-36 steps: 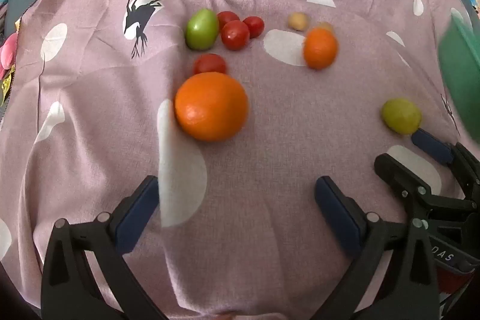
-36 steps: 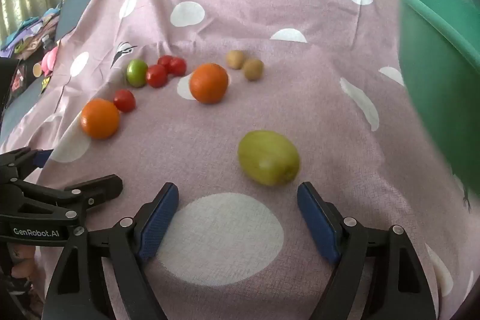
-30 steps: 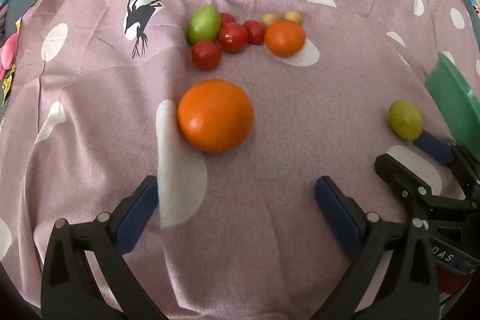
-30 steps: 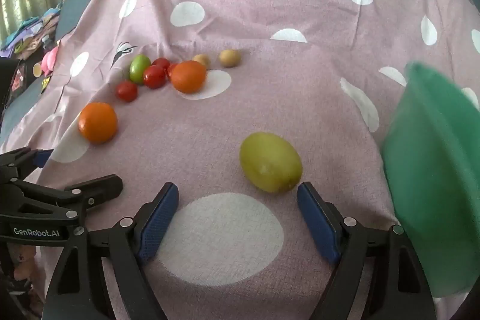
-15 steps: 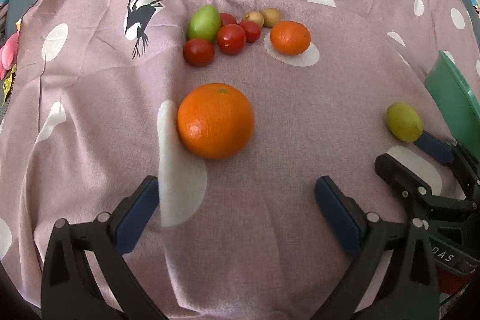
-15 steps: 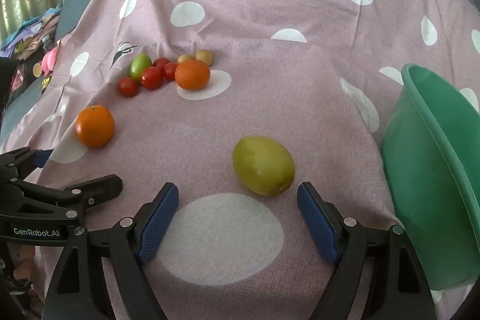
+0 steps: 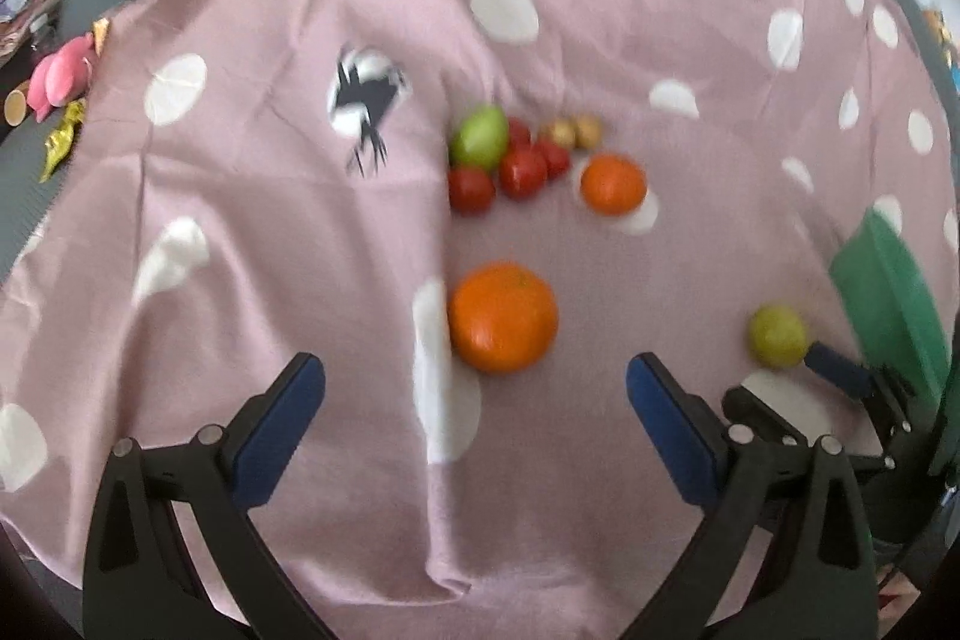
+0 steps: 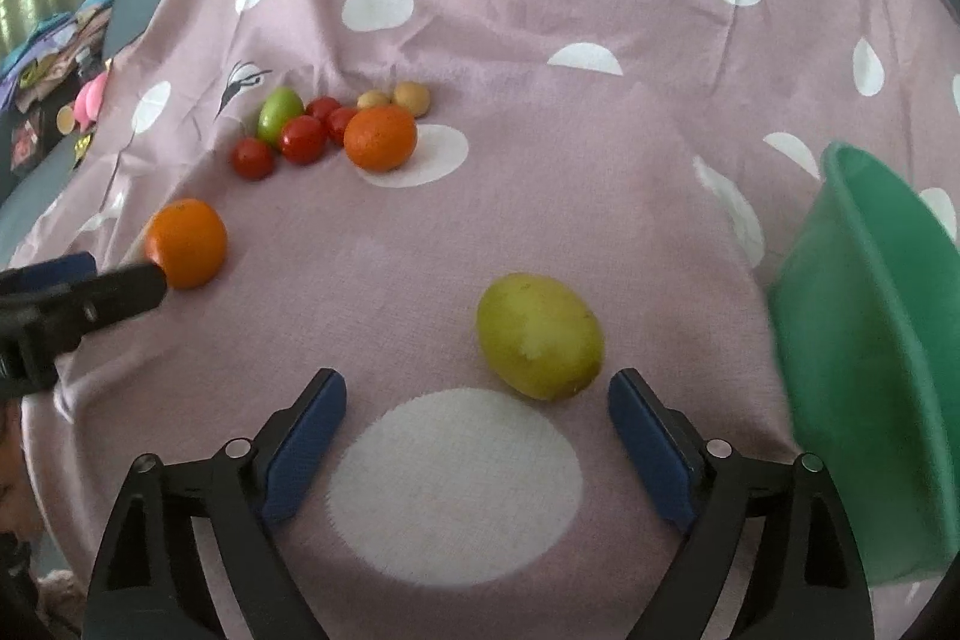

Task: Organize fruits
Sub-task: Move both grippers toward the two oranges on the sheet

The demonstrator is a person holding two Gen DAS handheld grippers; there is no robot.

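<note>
Fruit lies loose on the spotted cloth (image 8: 600,10). Our right gripper (image 8: 477,418) has just been spreading its jaws and stands released, the yellow-green fruit (image 8: 539,335) just ahead; we should centre it, clench gently, then lift toward the green basin (image 8: 870,340).

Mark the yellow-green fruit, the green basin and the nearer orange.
yellow-green fruit (image 8: 539,335), right wrist view, middle of its skin.
green basin (image 8: 864,244), right wrist view, on its rim.
nearer orange (image 7: 503,317), left wrist view, centre of its peel.
</note>
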